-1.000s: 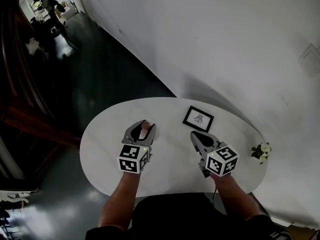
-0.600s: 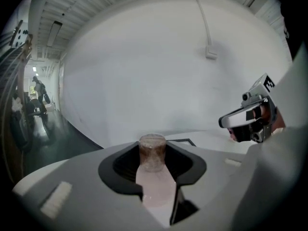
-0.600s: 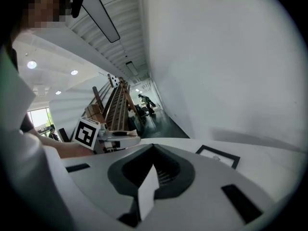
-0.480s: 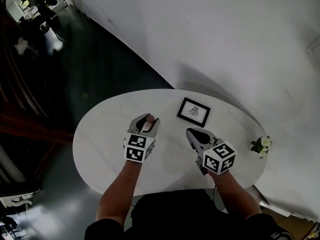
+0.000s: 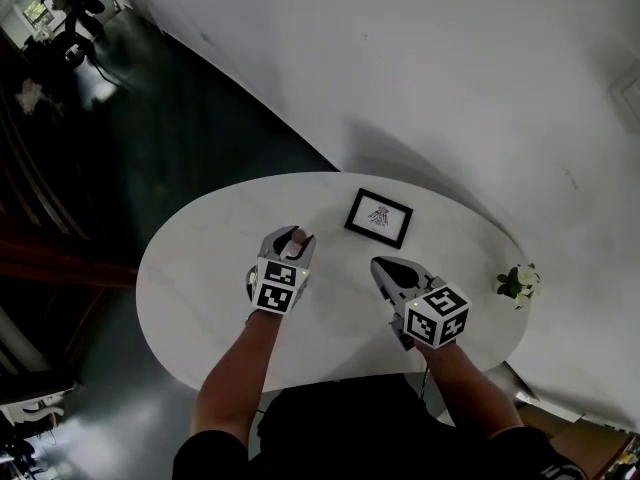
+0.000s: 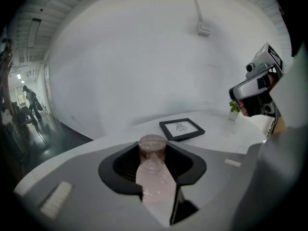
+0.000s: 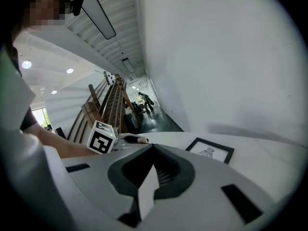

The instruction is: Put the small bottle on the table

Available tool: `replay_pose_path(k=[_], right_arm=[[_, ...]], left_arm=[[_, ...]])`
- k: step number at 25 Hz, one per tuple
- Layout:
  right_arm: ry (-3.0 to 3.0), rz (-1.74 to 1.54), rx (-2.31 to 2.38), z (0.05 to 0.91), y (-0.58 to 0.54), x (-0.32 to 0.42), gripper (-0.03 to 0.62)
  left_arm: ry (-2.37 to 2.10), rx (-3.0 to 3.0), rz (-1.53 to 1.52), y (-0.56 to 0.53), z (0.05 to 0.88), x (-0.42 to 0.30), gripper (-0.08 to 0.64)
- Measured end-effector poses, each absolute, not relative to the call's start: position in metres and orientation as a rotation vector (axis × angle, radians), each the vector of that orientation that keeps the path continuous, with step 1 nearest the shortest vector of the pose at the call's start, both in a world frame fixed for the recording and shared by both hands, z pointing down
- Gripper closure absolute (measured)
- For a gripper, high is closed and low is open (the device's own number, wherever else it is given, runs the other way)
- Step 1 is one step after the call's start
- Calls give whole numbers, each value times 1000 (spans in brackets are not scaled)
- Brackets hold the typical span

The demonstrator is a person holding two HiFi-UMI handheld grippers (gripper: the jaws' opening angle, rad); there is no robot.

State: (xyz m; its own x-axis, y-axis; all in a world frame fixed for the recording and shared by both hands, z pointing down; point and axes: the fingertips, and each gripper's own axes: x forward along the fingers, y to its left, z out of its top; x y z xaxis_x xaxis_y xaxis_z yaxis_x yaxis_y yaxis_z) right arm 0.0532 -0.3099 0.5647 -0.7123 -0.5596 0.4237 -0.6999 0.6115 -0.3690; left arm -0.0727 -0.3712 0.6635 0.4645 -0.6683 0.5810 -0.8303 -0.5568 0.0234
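- Left gripper (image 5: pixel 290 238): grey moulded shell, two jaws lined with black ribbed pads set in a teardrop-shaped hollow; pale rectangular patch (image 6: pixel 57 198) on the shell.
- Right gripper (image 5: pixel 386 266): same grey shell and black ribbed pads; dark rectangular slots (image 7: pixel 238 203) on the shell.
- Marker cubes: one per gripper, white faces with black square codes, left cube (image 5: pixel 278 286), right cube (image 5: pixel 437 315).
- Clothing: dark garment (image 5: pixel 340 433); forearms uncovered.
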Motion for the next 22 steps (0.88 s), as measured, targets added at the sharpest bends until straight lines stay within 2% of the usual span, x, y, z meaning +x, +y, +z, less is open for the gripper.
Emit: replay_pose_path(k=[14,19,22], right_arm=[[-2547,773,1057,570,-294,54,600],[-2542,741,1061,559,-287,44,600],[-2549,702,1063,546,-281,35,600]], left_arm=[[-1168,2415,859,-357,684,-78,402],[-1152,2481,836,-353,662,-80,362],[-1167,2499,783,-350,645,-89,362]])
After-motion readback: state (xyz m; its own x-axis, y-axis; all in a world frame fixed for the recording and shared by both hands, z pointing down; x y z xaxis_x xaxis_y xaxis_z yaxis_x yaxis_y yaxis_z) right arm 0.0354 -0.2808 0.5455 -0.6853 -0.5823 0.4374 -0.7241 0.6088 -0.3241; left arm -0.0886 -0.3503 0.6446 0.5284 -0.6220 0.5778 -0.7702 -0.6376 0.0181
